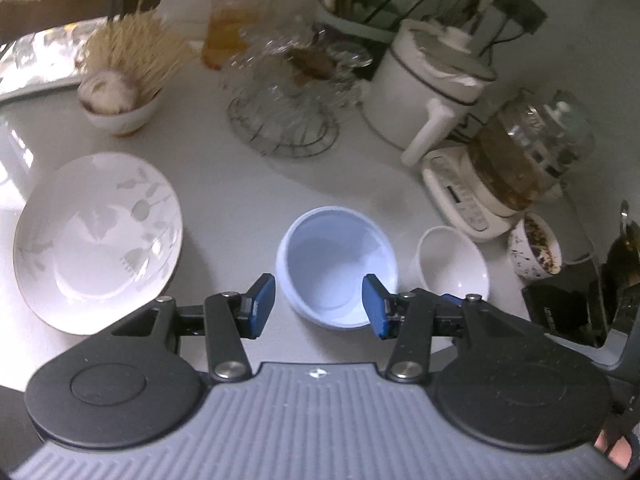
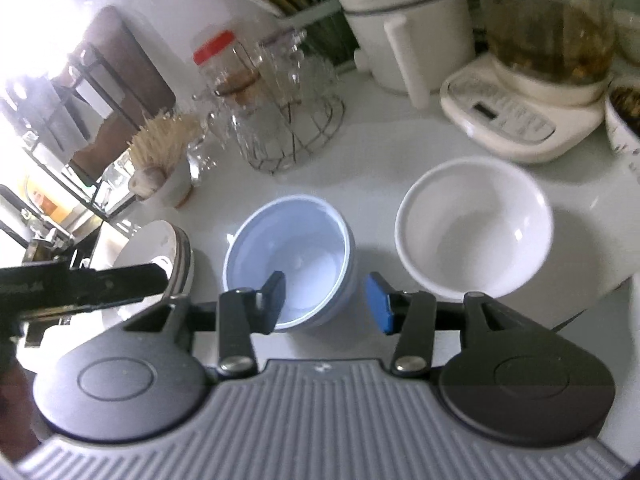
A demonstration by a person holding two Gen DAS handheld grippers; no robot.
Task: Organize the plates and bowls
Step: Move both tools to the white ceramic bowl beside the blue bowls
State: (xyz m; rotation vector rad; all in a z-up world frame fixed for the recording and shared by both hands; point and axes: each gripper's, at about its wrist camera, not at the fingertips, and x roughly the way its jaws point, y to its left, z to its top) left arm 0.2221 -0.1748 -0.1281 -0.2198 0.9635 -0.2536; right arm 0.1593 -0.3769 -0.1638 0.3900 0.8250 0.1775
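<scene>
A pale blue bowl [image 1: 336, 264] stands on the white counter, a small white bowl [image 1: 454, 262] to its right and a white leaf-patterned plate [image 1: 96, 240] to its left. My left gripper [image 1: 318, 304] is open and empty, its jaws astride the blue bowl's near rim. In the right wrist view the blue bowl [image 2: 290, 256] is at centre, the white bowl [image 2: 474, 228] to its right, the plate [image 2: 156, 256] at left, partly hidden by the left gripper's black body [image 2: 80, 284]. My right gripper [image 2: 326, 304] is open and empty, its left finger over the blue bowl's inside.
At the back stand a toothpick cup [image 1: 124, 80], a red-capped jar [image 1: 236, 20], glasses in a wire rack [image 1: 288, 100], a white electric pot [image 1: 432, 84], a glass kettle on its base [image 1: 520, 160] and a patterned cup [image 1: 534, 246].
</scene>
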